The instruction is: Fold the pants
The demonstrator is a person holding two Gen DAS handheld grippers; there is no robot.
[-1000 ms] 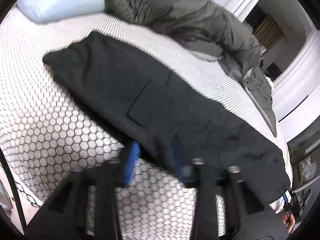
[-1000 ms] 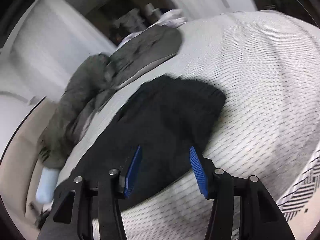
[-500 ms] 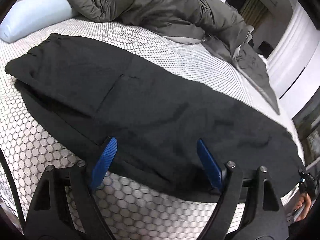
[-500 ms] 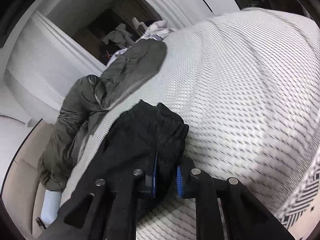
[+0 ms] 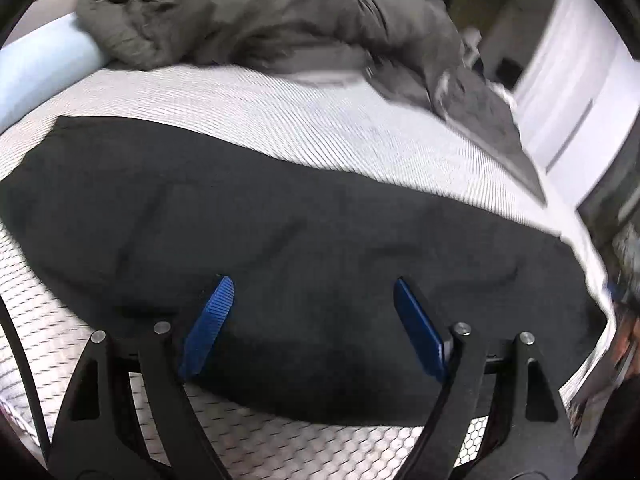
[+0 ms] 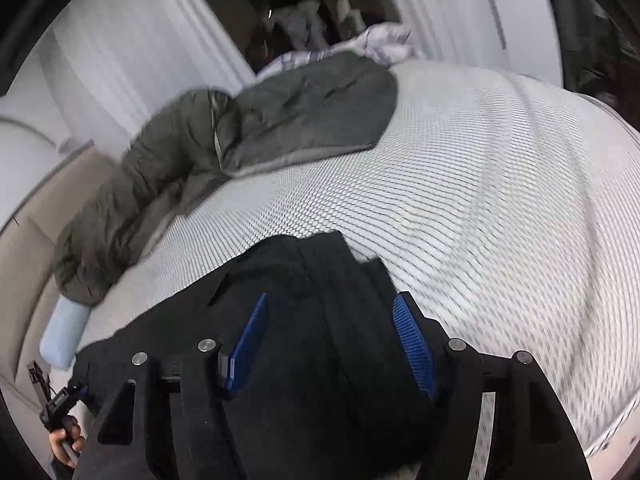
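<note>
While both tools hang just above the cloth, neither has a grip on it: the left gripper [image 5: 310, 292] has its blue fingers [image 5: 208, 322] spread wide over the near long edge of the black pants [image 5: 280, 232], and the right gripper [image 6: 330, 320] is likewise parted wide, with dark fabric showing between and beneath its pads but no pinch that I can make out.

Nearest in the left view, the pants lie lengthwise across the honeycomb-patterned bed sheet [image 5: 328, 136], apparently with one leg laid over the other, since only one long dark band shows. In the right view one end of the pants [image 6: 320, 280] has a small lapped layer where the cloth overlaps itself (whether that is a hem turned back or just a ruck, the blur hides). My reading is that the halving along the length looks done, while the cross folds that would shorten the garment into a compact stack are not yet made; most of the work is left.

Farther back, a rumpled grey duvet [image 5: 256, 12] lies bunched on the sheet, well apart from the pants, with a pale blue pillow [image 5: 44, 68] beside it.

No basket, drawer or other container shows in either view, so nothing can be said of contents.
</note>
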